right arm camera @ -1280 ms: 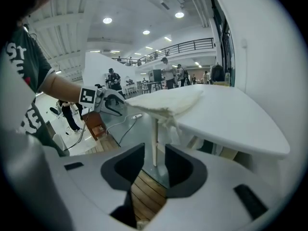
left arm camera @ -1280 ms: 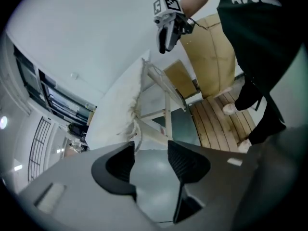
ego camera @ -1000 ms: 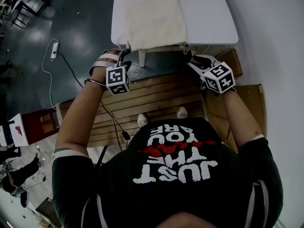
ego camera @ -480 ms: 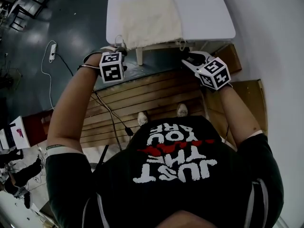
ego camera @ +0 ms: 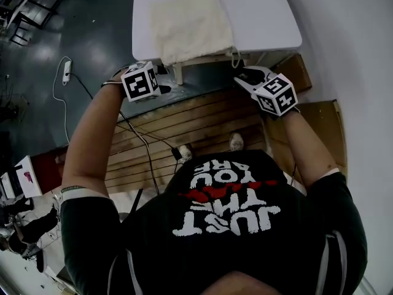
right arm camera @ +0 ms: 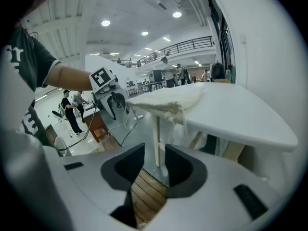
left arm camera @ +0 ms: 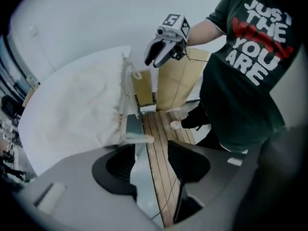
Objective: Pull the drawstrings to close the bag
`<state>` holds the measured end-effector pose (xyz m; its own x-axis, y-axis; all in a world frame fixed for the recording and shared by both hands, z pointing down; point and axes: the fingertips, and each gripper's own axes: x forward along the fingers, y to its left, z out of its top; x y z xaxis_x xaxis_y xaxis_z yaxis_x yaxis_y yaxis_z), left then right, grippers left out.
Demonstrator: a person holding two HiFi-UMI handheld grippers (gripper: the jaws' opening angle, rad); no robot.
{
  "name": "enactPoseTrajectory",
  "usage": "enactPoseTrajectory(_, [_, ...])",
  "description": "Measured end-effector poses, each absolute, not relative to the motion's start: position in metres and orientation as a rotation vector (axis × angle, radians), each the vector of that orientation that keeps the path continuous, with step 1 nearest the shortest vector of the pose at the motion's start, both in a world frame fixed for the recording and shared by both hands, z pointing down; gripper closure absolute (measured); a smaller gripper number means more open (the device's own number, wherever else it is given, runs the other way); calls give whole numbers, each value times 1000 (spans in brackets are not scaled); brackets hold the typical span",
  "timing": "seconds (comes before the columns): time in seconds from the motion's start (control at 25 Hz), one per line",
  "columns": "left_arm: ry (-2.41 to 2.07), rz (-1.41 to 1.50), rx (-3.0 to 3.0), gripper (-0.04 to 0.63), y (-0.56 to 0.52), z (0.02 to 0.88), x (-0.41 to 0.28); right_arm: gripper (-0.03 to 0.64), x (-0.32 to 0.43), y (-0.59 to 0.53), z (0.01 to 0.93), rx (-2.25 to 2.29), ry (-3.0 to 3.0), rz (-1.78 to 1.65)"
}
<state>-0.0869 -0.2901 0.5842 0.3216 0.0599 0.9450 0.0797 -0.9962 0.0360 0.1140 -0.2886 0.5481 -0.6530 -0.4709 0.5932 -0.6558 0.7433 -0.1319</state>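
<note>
On a white desk [ego camera: 264, 17], the cream bag [ego camera: 193, 26] lies mouth toward the near edge, drawstrings [ego camera: 234, 56] dangling within reach, while the left hand-held gripper [left arm camera: 151, 165] and right hand-held gripper [right arm camera: 154, 166] flank it, jaws spread and empty.

Cream cloth bag [ego camera: 191, 26] is laid flat on white table [ego camera: 270, 17], w/ mouth hem set along the near edge and slightly overhanging it. Hem is seen puckered in right gripper view, but mouth isn't drawn tight. One drawstring [ego camera: 234, 57] is looped off the hem corner at right in head view, hanging just below the edge.
</note>
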Motion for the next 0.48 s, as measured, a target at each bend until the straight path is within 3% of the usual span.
enactPoseTrajectory(0.24, [114,-1705,-2782,380,-295,593,-73,512,115,-291,550,857,-2401,475])
enactPoseTrajectory(0.48, [441,-1145,-3334,380,-299,582,-47,512,117,-293,553,857,-2400,497])
